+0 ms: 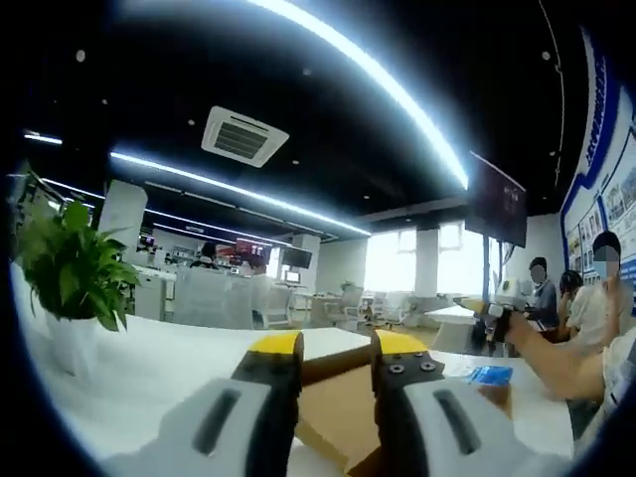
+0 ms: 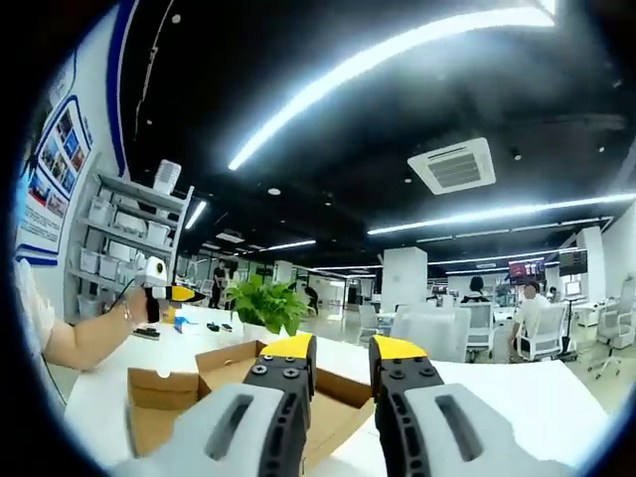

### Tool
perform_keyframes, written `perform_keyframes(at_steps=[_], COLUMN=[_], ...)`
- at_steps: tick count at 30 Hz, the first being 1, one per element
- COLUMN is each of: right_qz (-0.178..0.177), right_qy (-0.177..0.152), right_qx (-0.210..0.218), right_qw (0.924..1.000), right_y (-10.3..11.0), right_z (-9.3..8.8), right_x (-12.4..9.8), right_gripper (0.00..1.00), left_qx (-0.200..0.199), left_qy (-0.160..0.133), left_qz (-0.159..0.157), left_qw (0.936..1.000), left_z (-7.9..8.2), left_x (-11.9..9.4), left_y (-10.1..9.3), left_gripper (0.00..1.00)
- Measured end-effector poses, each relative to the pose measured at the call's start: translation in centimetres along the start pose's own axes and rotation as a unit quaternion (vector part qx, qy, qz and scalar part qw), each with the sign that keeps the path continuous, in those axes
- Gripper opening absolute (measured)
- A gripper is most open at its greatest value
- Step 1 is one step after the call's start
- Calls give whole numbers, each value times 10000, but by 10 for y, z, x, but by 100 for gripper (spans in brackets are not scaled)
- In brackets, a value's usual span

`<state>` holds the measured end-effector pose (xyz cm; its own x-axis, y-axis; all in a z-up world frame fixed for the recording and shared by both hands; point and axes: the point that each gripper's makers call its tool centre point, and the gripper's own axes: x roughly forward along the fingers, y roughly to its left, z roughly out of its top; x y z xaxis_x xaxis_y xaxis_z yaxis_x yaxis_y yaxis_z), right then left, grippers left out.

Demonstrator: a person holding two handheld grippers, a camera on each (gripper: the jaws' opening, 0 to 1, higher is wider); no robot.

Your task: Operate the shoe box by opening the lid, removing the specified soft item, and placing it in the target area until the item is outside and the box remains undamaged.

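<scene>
The brown cardboard shoe box (image 2: 169, 393) lies on the white table with its flaps (image 2: 227, 363) spread open, low and left of my right gripper (image 2: 343, 350), whose jaws stand apart with nothing between them. In the left gripper view a cardboard flap (image 1: 338, 407) sits just under and beyond my left gripper (image 1: 339, 348), which is open; a brown edge shows through the gap. I cannot see inside the box. A hand holds the right gripper (image 1: 487, 310) up at the right, and the left gripper (image 2: 164, 293) appears at the left.
A green plant (image 1: 70, 263) (image 2: 268, 303) in a white pot stands on the white table (image 1: 169, 368). A small blue object (image 1: 490, 375) lies near the box. People sit at the right (image 1: 596, 288). Shelves (image 2: 129, 238) line the left wall.
</scene>
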<state>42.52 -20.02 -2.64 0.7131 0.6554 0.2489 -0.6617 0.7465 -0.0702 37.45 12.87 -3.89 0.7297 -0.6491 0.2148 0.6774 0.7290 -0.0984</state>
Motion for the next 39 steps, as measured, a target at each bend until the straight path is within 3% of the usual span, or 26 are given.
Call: perform_keyframes(at_steps=[2, 5, 6, 7, 8, 10, 14, 17, 20, 24, 30, 35, 38, 39], right_qz=[-64, -72, -65, -119, -201, -299, -353, -542, -451, -170, -107, 91, 249, 264], right_qy=[-37, 30, 96, 370, 478, 585, 655, 869, 988, 1065, 1197, 1206, 1254, 1248], right_qx=[218, 478, 424, 363, 217, 159, 886, 1380, 1898, 2413, 2642, 2807, 2857, 2847], right_qw=[9997, 9988, 9990, 9986, 9984, 9977, 9933, 9851, 9758, 9644, 9569, 9522, 9497, 9501], right_y=[-3, -2, -1, -4, -7, -13, -24, -39, -38, -25, -18, -8, -3, -2], right_z=[-5, -15, -20, -29, -34, -42, -61, -87, -104, -115, -133, -139, -139, -139], right_x=[5, 8, 10, 9, 9, 8, 8, 7, 10, 18, 27, 32, 33, 33], right_gripper=[23, 38, 41, 43, 43, 40, 39, 36, 29, 29, 30, 30, 29, 29], left_qx=[70, -80, -136, -86, -94, -164, -788, -1304, -1818, -2247, -3173, -3130, -3313, -3296], left_qy=[-76, -104, 31, 88, 239, 261, 289, 207, 271, 422, 352, 541, 504, 496], left_qz=[152, 132, 68, 65, 130, 277, 335, 380, 214, 54, -369, -356, -562, -543], left_qw=[9998, 9998, 9999, 9999, 9996, 9991, 9959, 9905, 9827, 9735, 9469, 9475, 9405, 9412], left_z=[2, -4, -13, -17, -24, -29, -40, -49, -62, -79, -86, -99, -94, -95], left_x=[5, 10, 12, 15, 15, 15, 11, 7, 7, 10, 13, 18, 21, 21], left_y=[5, 6, 4, 9, 14, 27, 46, 61, 64, 64, 57, 55, 51, 48], left_gripper=[27, 27, 28, 28, 28, 28, 29, 28, 30, 32, 33, 33, 33, 34])
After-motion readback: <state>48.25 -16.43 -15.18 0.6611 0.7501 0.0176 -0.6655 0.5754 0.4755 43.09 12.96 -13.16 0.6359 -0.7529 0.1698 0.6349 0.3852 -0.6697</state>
